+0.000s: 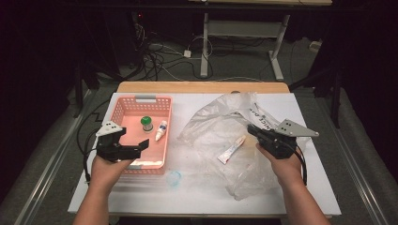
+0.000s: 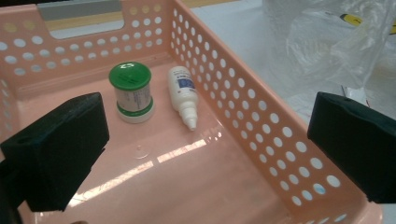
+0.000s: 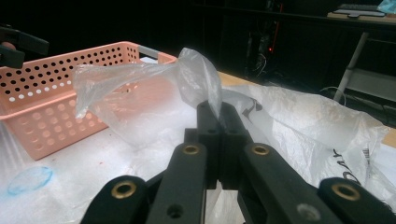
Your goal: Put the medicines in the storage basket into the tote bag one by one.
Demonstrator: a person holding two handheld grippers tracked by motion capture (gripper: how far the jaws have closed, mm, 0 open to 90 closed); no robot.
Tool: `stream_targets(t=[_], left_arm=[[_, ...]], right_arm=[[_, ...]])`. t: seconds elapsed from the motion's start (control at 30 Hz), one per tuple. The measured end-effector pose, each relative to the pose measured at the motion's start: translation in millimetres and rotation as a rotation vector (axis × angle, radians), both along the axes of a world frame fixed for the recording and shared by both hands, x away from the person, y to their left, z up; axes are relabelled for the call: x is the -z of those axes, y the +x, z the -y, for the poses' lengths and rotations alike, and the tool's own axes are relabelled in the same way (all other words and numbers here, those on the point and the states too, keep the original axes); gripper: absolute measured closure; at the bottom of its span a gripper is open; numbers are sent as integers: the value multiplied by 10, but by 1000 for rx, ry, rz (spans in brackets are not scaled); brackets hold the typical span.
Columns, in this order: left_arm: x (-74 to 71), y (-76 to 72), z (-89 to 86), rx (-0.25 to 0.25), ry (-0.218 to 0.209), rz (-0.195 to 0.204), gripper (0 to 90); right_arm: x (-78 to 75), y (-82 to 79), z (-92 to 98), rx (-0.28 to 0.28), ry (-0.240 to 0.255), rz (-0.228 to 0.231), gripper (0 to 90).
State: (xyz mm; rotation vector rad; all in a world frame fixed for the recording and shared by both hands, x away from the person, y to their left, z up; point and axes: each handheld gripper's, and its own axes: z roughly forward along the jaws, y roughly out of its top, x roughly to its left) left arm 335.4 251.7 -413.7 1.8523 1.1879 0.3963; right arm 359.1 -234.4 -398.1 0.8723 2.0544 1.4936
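Observation:
A pink perforated basket (image 1: 123,108) stands on the left of the white table. Inside it a green-capped jar (image 1: 147,123) stands upright and a white dropper bottle (image 1: 161,130) lies beside it. My left gripper (image 1: 133,143) hovers over the basket's near end, open and holding nothing; in its own view its jaws (image 2: 205,149) stand wide apart, framing the jar (image 2: 130,93) and the bottle (image 2: 183,95). My right gripper (image 1: 251,129) is shut on a fold of the clear plastic bag (image 1: 220,124), with the film rising from its fingertips (image 3: 219,121). A white and red tube (image 1: 231,150) lies in the bag.
A small bluish clear disc (image 1: 173,178) lies on the table in front of the basket. The bag (image 3: 317,126) spreads across the table's right half. Beyond the far wooden edge (image 1: 202,87) are cables and desk legs on a dark floor.

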Motion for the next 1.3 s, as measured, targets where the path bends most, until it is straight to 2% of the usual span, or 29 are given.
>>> stream_targets(t=[0.3,0.5,0.67,0.87,1.07,1.3], left_arm=[[0,-2,-63,-25,-10,8,0],[-67,11,11,-21,-41,24,0],[-158,65,92,-15,-32,34,0],[-223,188,139,-19,-37,39,0],[-194,402,144,-48,-45,25,0],[-178,662,186,-65,-17,2,0]], right_arm=[[3,0,-9,2,2,-3,900],[3,6,6,2,-2,1,900],[-11,-1,2,2,9,-2,900],[-16,-2,9,3,9,1,900],[-16,-7,-2,2,6,0,900],[-13,-1,11,1,9,-2,900]])
